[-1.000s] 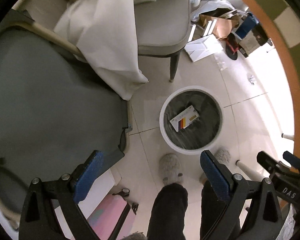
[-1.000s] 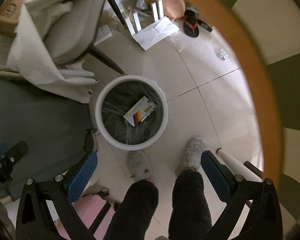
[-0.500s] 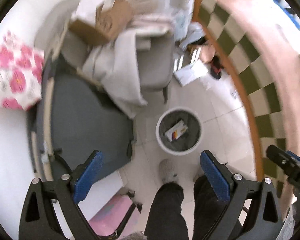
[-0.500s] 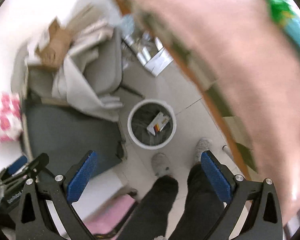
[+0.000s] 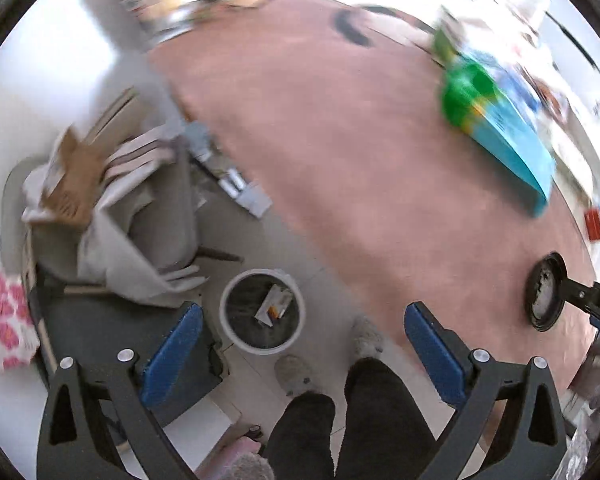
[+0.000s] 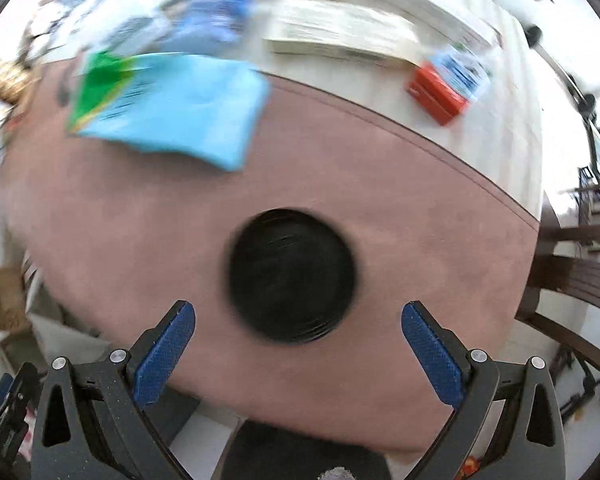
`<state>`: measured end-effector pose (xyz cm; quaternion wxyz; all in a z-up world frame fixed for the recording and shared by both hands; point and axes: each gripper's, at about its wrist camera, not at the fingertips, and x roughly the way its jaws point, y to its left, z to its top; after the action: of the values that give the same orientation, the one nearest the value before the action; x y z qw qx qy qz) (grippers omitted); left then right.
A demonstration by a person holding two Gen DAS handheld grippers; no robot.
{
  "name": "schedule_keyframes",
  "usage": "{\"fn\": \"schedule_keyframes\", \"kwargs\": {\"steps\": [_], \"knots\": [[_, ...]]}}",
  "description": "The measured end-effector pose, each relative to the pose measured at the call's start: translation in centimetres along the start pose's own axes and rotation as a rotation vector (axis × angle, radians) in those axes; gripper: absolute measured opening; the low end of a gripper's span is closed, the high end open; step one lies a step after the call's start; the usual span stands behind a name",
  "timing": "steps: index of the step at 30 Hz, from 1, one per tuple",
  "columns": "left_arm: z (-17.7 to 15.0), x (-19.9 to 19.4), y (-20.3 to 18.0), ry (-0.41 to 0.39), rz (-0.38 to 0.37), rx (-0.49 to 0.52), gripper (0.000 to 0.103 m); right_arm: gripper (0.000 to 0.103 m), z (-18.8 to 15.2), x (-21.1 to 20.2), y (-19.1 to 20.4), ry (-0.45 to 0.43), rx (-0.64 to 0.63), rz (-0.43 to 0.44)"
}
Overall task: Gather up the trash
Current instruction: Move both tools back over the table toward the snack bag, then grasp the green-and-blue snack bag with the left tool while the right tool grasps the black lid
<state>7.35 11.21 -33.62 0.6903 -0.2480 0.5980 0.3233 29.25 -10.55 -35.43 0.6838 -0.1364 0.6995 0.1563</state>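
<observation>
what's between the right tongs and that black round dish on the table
Nothing visible. The right tongs hang open just above the black dish, with only bare pink tabletop around it. The blue bag and red box lie well beyond.

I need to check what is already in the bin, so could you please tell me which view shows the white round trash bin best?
The left wrist view: the white round trash bin shows whole on the floor, a small carton inside. The right wrist view faces the tabletop and misses it.

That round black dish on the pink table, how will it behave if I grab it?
The black dish looks shallow and stiff, so it probably won't flop. Lying flat on the table, it likely slides rather than rolls. Its low rim may be awkward for the right gripper to pinch.
</observation>
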Motion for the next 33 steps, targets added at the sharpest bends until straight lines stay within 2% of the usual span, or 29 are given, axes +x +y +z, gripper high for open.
{"fn": "schedule_keyframes", "kwargs": {"steps": [2, 5, 8, 11, 14, 17, 18, 21, 25, 33], "knots": [[0.8, 0.9, -2.5, 0.022, 0.005, 0.035, 0.103, 0.103, 1.0, 1.3, -1.1, 0.019, 0.021, 0.017], [1.4, 2.0, -4.3, 0.044, 0.024, 0.054, 0.103, 0.103, 1.9, 2.5, -0.9, 0.032, 0.015, 0.034], [2.0, 2.5, -5.0, 0.061, 0.036, 0.053, 0.103, 0.103, 2.4, 3.9, 0.0, 0.051, 0.004, 0.049], [2.6, 2.7, -5.3, 0.067, 0.045, 0.045, 0.103, 0.103, 2.8, 4.8, 0.7, 0.054, -0.012, 0.008], [3.6, 2.4, -6.2, 0.067, 0.049, 0.037, 0.103, 0.099, 2.9, 4.9, 0.6, 0.044, -0.018, 0.011], [4.3, 2.1, -6.8, 0.063, 0.047, 0.028, 0.103, 0.083, 2.7, 4.0, 0.9, 0.021, -0.063, 0.008], [4.5, 1.9, -7.0, 0.065, 0.044, 0.022, 0.103, 0.07, 2.6, 3.8, 1.0, 0.017, -0.075, 0.012], [5.6, 1.5, -7.6, 0.068, 0.02, 0.0, 0.103, 0.068, 3.6, 2.6, 0.3, 0.01, -0.088, 0.021], [7.9, 1.4, -9.0, 0.078, -0.048, -0.039, 0.103, 0.067, 5.4, 1.1, -1.9, -0.001, -0.062, 0.06], [12.9, 4.3, -12.6, 0.155, -0.291, -0.206, 0.102, 0.067, 9.1, -1.5, -6.6, -0.057, 0.012, 0.053]]}}
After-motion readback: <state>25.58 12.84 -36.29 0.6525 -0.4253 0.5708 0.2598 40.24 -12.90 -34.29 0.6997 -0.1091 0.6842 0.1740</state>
